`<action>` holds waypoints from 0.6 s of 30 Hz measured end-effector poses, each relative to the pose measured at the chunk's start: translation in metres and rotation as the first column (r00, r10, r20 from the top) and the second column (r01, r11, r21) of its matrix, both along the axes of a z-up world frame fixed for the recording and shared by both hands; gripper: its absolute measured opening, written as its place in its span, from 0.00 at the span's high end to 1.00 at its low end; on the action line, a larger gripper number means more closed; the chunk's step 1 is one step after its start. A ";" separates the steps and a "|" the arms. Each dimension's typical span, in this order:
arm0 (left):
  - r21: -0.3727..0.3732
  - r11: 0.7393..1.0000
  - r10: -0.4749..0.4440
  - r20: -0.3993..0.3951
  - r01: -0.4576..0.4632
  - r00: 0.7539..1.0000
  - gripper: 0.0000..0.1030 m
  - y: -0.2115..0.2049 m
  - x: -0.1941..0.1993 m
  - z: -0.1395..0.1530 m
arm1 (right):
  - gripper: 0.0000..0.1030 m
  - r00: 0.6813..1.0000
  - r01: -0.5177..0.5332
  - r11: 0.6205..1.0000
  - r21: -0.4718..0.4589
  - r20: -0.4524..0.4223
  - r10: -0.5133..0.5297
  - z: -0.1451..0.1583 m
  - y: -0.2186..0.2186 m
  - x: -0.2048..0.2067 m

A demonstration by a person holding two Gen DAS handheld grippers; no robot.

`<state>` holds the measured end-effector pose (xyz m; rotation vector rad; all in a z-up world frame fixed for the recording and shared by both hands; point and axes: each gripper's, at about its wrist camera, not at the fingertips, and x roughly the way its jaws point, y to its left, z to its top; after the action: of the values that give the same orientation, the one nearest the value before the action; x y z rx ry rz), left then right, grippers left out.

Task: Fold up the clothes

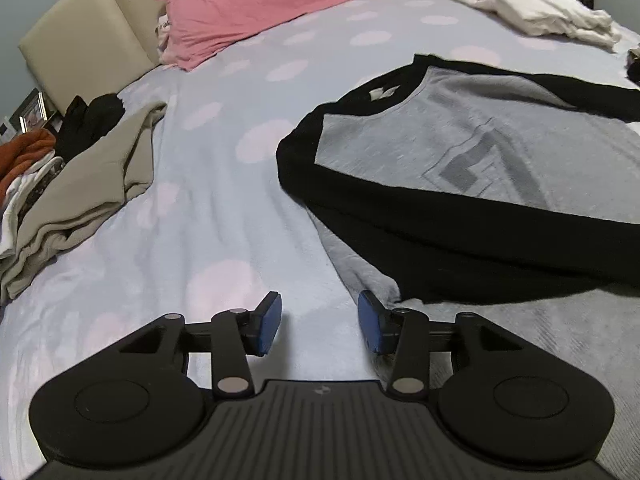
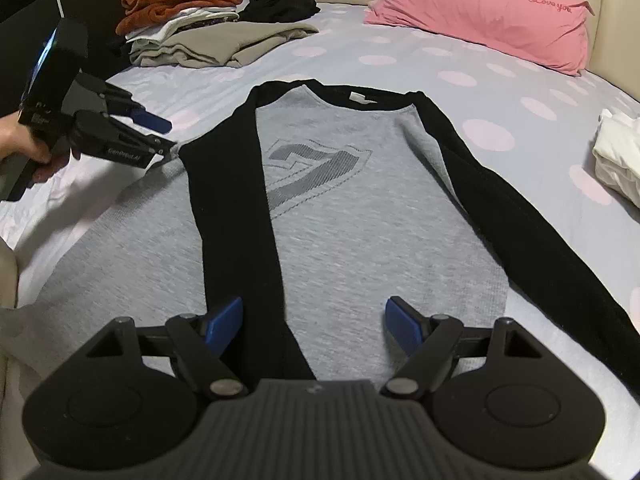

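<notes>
Both tools (image 1: 319, 322) (image 2: 314, 330) gape empty over sweater (image 2: 340, 240) on dotted bedspread (image 1: 192, 208).

Bare bedspread (image 1: 208, 184) lies open between grey-black sweatshirt (image 2: 340, 216) and folded clothes stack (image 2: 208, 36); pink pillow (image 2: 480, 12) blocks headboard side.

One shirt (image 2: 340, 216) lies mid-bed (image 2: 480, 80). One pink pillow (image 2: 480, 12) sits far right. One stack (image 2: 192, 28) of folded clothes sits far left. One white pile (image 2: 618, 160) sits right. Two grippers: left (image 2: 158, 136), right (image 2: 314, 322).
</notes>
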<state>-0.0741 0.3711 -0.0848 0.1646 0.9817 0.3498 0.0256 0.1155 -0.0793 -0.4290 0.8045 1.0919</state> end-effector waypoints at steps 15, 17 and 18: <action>-0.178 0.982 -0.068 -0.001 0.066 0.998 0.63 0.003 0.001 0.007 | 0.22 1.000 -0.003 1.000 -0.006 -0.007 0.003 0.002 -0.010 -0.001; -0.216 0.975 -0.059 -0.020 0.054 0.998 0.75 0.007 0.005 0.000 | 0.22 1.000 -0.004 1.000 -0.003 -0.007 0.004 0.003 -0.011 -0.003; -0.234 0.971 -0.054 -0.026 0.047 0.998 0.78 0.009 0.006 -0.003 | 0.22 1.000 -0.005 1.000 -0.001 -0.007 0.005 0.004 -0.011 -0.003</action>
<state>-0.0676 0.3805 -0.0873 -0.0183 1.0404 0.1835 0.0227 0.1040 -0.0753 -0.4287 0.8108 1.0982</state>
